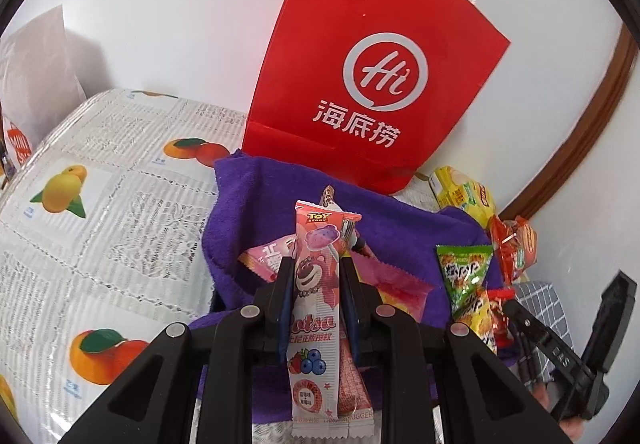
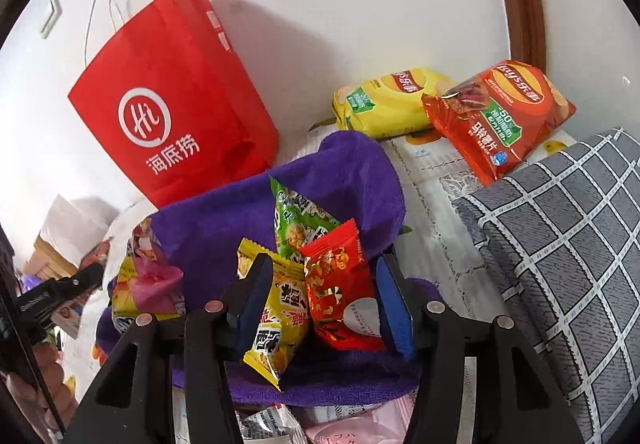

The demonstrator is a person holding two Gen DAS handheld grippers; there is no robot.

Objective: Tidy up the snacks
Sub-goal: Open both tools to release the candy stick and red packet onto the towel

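Sorting is underway: the left gripper clamps pink candy sticks above the purple cloth. The right gripper stands parted around small snack packets, seemingly released. Next, lower the sticks beside their kind.

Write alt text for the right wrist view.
The right gripper, jaws apart, frames a small yellow snack packet and a small red snack packet over a crumpled purple towel. A green packet pokes up behind them. A red paper bag leans on the white wall.
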